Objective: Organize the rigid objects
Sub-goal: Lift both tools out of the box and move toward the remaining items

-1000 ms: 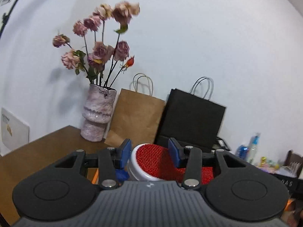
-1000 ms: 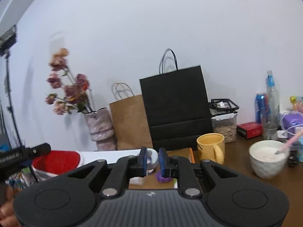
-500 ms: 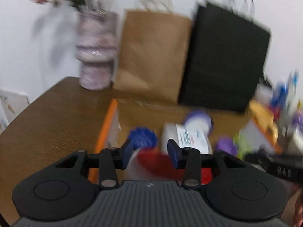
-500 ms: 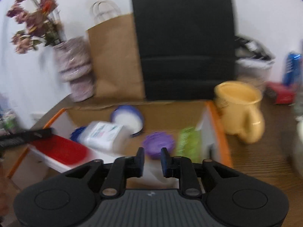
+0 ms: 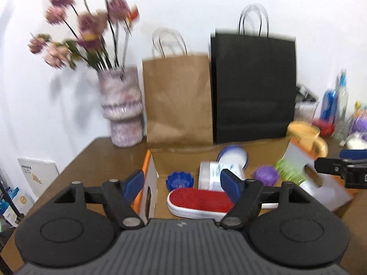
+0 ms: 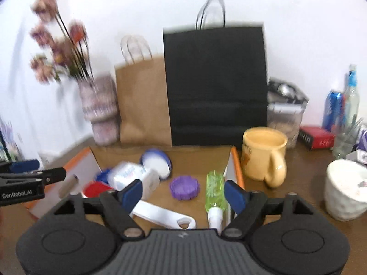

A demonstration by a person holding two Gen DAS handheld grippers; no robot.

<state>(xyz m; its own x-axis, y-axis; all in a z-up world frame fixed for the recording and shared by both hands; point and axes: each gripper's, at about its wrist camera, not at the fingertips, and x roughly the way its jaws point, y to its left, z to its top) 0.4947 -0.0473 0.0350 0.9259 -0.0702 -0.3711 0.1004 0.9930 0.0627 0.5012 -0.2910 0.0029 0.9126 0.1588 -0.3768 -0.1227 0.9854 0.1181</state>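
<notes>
1. The big thing here is the open cardboard box with orange-edged flaps (image 6: pixel 234 160), sitting on the brown wooden table (image 5: pixel 96 158). Everything below is placed relative to that box.
2. Right behind the box, against the white wall, you've got the tall black paper bag (image 6: pixel 215 84) and the brown kraft paper bag (image 6: pixel 142 100) side by side. The mottled pink ceramic vase of dried roses (image 5: pixel 121 107) is behind the box's left corner.
3. Your left gripper (image 5: pixel 183 183) hangs over the box's near-left end with its blue-padded jaws spread wide, holding nothing.
4. Your right gripper (image 6: pixel 183 193) is over the box's near edge, jaws also spread wide and holding nothing.
5. The white lint brush with the red bristle pad (image 5: pixel 199 202) lies flat inside the box at the near-left end, with its white handle (image 6: pixel 162 215) running toward the middle.
6. Just outside the box's right flap stands the yellow ceramic mug (image 6: pixel 266 153), and further right the white textured bowl (image 6: pixel 346 190).
7. Inside, toward the back: a white labelled tub (image 6: pixel 135 176) lying on its side, and a white jar with a blue rim (image 6: pixel 156 162) tipped over behind it.
8. The translucent green bottle with a white cap (image 6: pixel 215 190) lies along the box's right wall.
9. Smallest bits: a purple scalloped lid (image 6: pixel 184 186) mid-box, and a blue scalloped lid (image 5: pixel 180 180) near the left wall.
</notes>
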